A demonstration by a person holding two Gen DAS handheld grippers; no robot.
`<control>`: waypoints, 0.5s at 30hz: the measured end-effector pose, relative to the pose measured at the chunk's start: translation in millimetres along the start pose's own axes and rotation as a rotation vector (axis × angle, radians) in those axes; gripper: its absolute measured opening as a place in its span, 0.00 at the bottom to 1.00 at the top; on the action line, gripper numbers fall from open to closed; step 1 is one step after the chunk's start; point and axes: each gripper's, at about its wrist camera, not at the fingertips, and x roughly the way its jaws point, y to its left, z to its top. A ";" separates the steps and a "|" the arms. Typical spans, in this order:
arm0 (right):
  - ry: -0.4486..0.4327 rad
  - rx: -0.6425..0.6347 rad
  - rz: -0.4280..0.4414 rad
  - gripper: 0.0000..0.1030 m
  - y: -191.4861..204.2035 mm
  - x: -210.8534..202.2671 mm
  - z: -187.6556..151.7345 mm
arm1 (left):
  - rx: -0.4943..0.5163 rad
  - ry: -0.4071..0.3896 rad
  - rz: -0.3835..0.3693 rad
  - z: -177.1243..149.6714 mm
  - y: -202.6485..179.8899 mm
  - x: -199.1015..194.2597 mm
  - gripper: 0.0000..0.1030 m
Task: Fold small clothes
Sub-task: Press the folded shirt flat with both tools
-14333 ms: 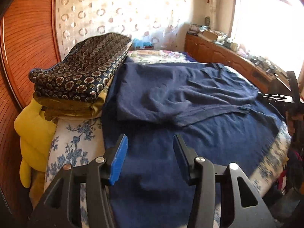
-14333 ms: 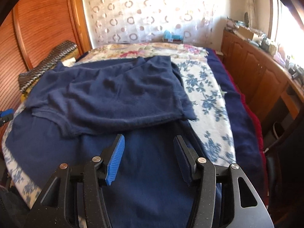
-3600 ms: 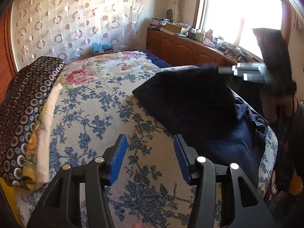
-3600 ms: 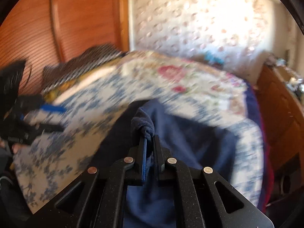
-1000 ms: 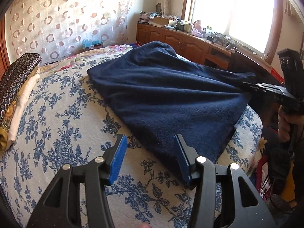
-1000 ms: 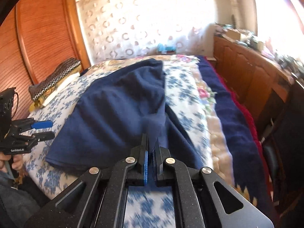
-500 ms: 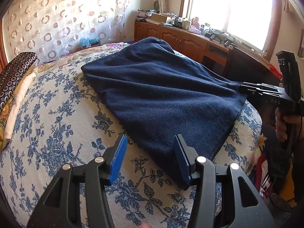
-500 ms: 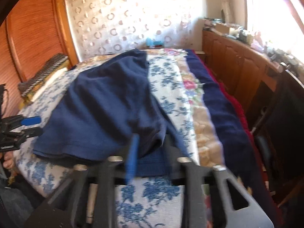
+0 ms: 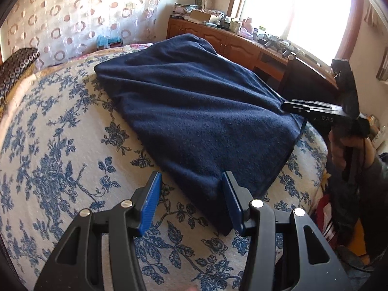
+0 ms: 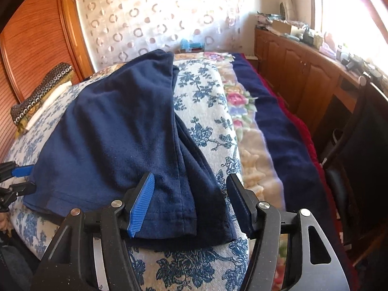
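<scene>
While my left gripper [image 9: 191, 200] hovers with fingers spread at the near corner of the folded navy garment [image 9: 198, 111] on the bed [image 9: 60, 145], my right gripper [image 10: 191, 206] has just opened, fingers apart over its hem.

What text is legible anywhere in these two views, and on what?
"DAS" in pale letters on the black body of the right gripper, seen from the left wrist view; partly blurred, so the reading is uncertain.
Boxes and clutter on the wooden cabinet: any print is too small and overexposed to read.
Navy garment, floral bedspread: no text visible.
</scene>
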 end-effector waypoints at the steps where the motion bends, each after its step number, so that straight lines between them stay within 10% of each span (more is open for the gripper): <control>1: 0.001 0.005 0.007 0.61 -1.2 0.0 -0.2 | -0.007 -0.002 -0.007 -0.2 1.2 -0.2 0.49; 8: 0.020 -0.027 0.057 0.59 4.1 -4.2 -4.0 | -0.013 -0.015 -0.076 -7.9 -0.9 -4.2 0.41; 15: 0.054 -0.064 0.143 0.10 14.1 -8.2 -5.7 | -0.021 -0.011 -0.117 -10.2 -3.0 -3.0 0.12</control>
